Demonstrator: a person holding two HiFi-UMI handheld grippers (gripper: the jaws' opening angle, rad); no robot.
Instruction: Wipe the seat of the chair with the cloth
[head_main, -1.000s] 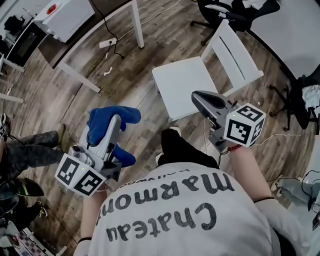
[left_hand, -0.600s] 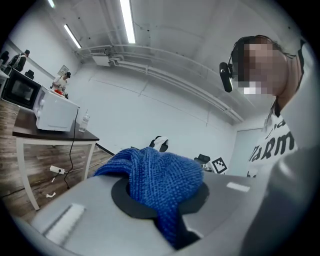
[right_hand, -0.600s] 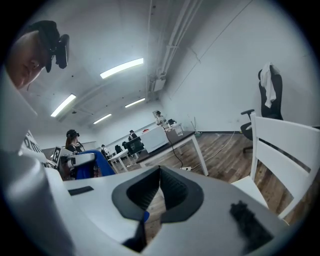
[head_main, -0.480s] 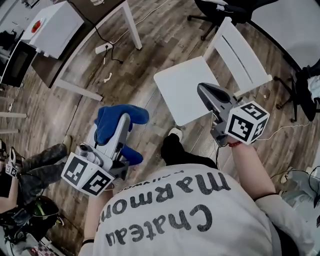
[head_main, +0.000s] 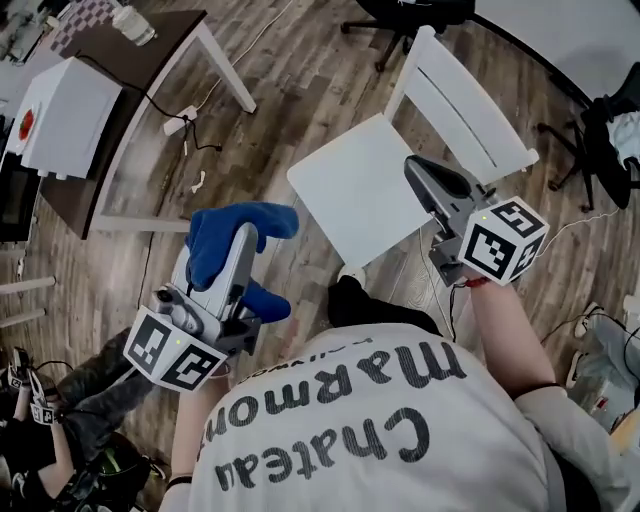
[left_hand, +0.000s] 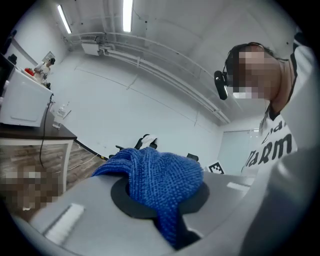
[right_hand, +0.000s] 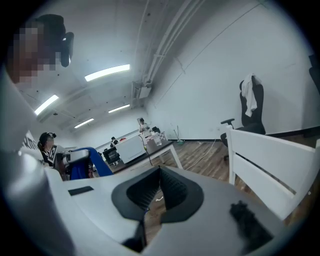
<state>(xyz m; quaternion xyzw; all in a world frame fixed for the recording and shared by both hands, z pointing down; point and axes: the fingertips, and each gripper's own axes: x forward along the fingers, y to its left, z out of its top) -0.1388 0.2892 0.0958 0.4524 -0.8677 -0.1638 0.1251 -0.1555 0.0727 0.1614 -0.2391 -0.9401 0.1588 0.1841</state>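
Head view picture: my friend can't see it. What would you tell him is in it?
Seen from above, a person's left hand-held gripper holds a blue cloth above the wooden floor, beside a white chair. The empty right hand-held gripper hangs over the seat's edge, and the cloth is not yet on the seat.

Shirt (head_main: 360, 420): large print reads "Chateau Marmon…" (upside down in the head view); smaller line beside it illegible.
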